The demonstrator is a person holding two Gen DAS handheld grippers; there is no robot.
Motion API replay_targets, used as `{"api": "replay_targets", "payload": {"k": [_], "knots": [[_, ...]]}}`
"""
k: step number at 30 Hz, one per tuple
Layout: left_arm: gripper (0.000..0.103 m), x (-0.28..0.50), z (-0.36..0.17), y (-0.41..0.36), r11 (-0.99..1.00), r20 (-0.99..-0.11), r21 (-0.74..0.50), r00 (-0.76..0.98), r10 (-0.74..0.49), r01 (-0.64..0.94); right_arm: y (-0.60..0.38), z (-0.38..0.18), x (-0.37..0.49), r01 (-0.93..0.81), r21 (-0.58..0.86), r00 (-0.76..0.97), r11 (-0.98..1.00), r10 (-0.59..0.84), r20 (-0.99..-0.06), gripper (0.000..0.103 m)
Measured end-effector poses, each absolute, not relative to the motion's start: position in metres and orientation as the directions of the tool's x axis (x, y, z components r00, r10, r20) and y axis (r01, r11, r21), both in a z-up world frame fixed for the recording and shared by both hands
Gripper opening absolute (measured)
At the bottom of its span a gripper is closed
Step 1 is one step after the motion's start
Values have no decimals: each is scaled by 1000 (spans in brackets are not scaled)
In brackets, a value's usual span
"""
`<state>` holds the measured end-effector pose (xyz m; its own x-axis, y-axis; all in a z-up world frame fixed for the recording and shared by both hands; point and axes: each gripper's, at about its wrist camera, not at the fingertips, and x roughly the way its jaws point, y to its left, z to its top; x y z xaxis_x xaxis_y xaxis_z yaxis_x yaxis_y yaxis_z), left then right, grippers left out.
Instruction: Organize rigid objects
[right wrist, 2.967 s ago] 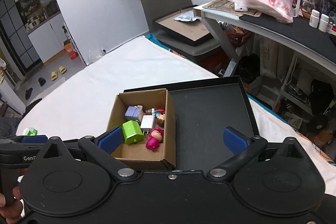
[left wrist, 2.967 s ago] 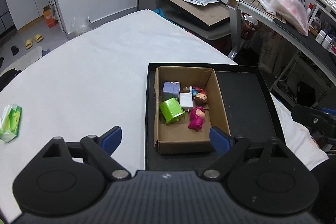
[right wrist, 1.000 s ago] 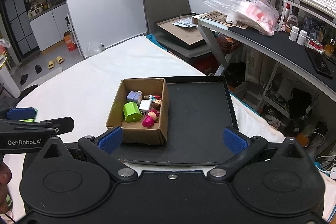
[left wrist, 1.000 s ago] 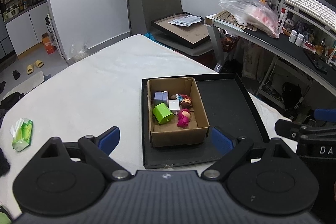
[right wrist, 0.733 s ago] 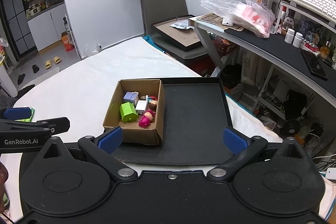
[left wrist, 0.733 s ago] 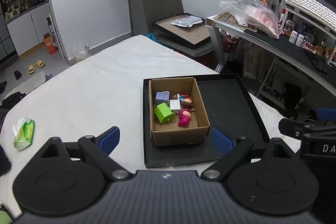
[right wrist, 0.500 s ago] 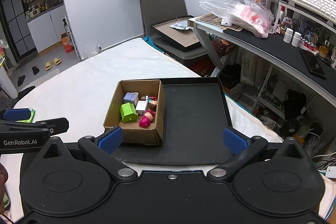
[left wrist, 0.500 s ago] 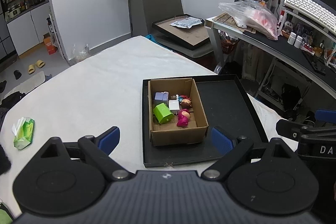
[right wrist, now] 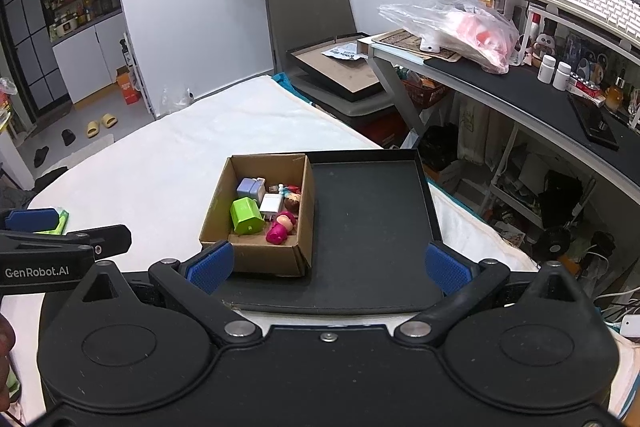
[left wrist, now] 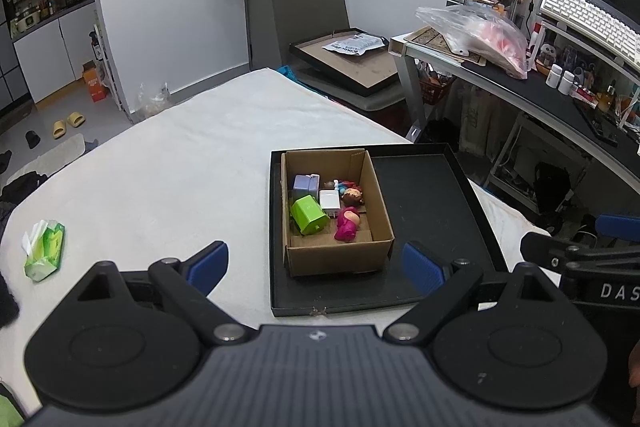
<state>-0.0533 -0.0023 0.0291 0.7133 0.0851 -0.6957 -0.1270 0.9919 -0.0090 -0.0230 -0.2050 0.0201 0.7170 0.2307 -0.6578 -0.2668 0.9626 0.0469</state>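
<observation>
A brown cardboard box (left wrist: pixel 340 255) stands in the left half of a black tray (left wrist: pixel 432 215) on the white table. In it lie a green block (left wrist: pixel 307 214), a purple block (left wrist: pixel 304 183), a white charger (left wrist: pixel 329 199), a pink figure (left wrist: pixel 347 224) and a small doll (left wrist: pixel 352 193). The box (right wrist: pixel 256 259) and tray (right wrist: pixel 368 227) also show in the right wrist view. My left gripper (left wrist: pixel 316 267) is open and empty, held back above the table's near edge. My right gripper (right wrist: pixel 328 267) is open and empty, held back above the tray's near edge.
A green tissue pack (left wrist: pixel 44 250) lies on the table at the left. Behind the table stand a grey chair (left wrist: pixel 308 15) and a framed board (left wrist: pixel 344 63). A cluttered desk (left wrist: pixel 540 83) with a plastic bag and a keyboard runs along the right.
Both grippers have pulled back and up from the box, so box and tray look smaller and farther away. Both stay open. The objects in the box have not moved.
</observation>
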Motion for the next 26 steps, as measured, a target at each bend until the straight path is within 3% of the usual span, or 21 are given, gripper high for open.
{"api": "replay_targets", "payload": {"k": [26], "knots": [[93,-43,19,-8,994,-710,-40,703,43,-102,-213,12,-18,-245,60,711,968,221,-668,103]]}}
